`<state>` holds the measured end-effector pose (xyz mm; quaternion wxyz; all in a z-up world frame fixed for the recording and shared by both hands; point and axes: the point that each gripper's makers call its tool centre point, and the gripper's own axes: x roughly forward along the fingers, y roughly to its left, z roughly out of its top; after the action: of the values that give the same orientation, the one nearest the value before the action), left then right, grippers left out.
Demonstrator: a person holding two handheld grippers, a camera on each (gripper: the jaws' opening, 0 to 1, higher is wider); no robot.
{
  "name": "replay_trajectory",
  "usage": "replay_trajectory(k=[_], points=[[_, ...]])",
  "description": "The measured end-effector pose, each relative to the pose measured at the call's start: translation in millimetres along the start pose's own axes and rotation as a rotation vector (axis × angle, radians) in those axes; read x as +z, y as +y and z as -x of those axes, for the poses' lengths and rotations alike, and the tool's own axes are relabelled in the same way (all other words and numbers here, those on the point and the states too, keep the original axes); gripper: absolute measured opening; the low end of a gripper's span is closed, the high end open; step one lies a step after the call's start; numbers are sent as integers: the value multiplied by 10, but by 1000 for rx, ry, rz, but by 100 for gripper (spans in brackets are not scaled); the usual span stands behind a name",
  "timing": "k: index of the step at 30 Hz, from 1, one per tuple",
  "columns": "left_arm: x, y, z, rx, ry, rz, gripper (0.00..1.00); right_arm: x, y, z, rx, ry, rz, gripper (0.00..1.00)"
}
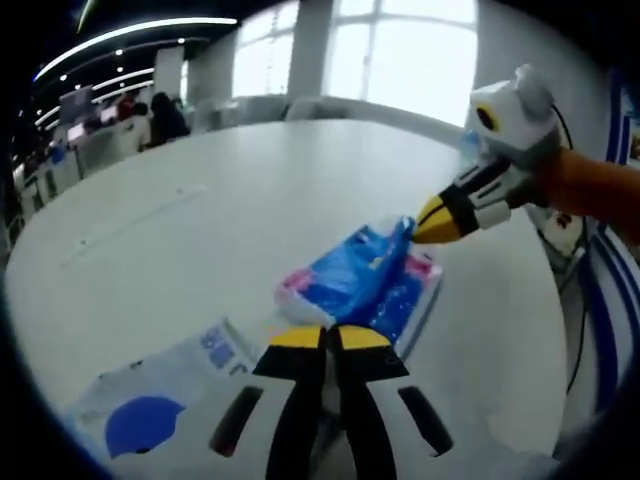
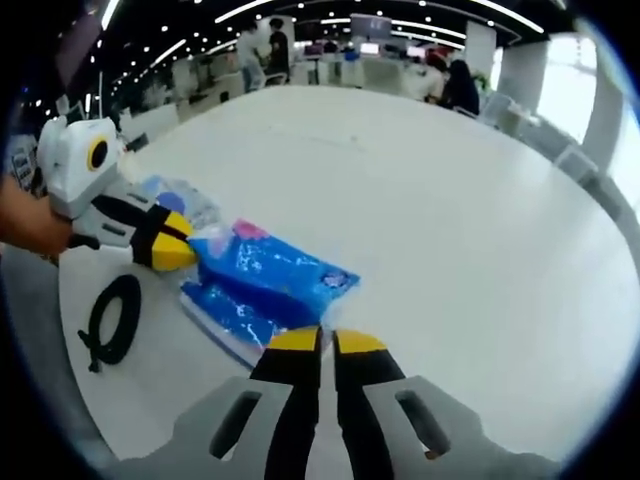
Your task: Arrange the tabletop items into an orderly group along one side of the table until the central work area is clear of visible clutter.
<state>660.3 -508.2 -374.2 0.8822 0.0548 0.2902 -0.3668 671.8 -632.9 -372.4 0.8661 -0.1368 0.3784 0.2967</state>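
A crumpled blue plastic packet with pink and white edges lies on the white table. My left gripper is shut, pinching the packet's near edge. From the right, my right gripper comes in with its yellow tips shut on the far corner. In the right gripper view the same blue packet lies just beyond my right gripper, while the left gripper bites its left end.
A white pouch with a blue circle lies by the left jaw. A black cable loop rests near the table edge. Desks and seated people fill the room beyond.
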Motion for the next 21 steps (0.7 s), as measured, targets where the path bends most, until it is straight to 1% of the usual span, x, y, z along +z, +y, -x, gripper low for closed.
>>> replay_trajectory(k=[8,15,18,21], points=[[8,2,9,-6,-2,7,6,0,-32,5,-10,-6,-17,8],[6,17,22,-4,1,14,16,16,-24,24,-15,-11,-26,11],[14,14,32,-3,-1,11,16,20,-21,36,-17,-13,-27,11],[18,25,35,1,-1,11,18,23,-24,44,-19,-14,-27,11]])
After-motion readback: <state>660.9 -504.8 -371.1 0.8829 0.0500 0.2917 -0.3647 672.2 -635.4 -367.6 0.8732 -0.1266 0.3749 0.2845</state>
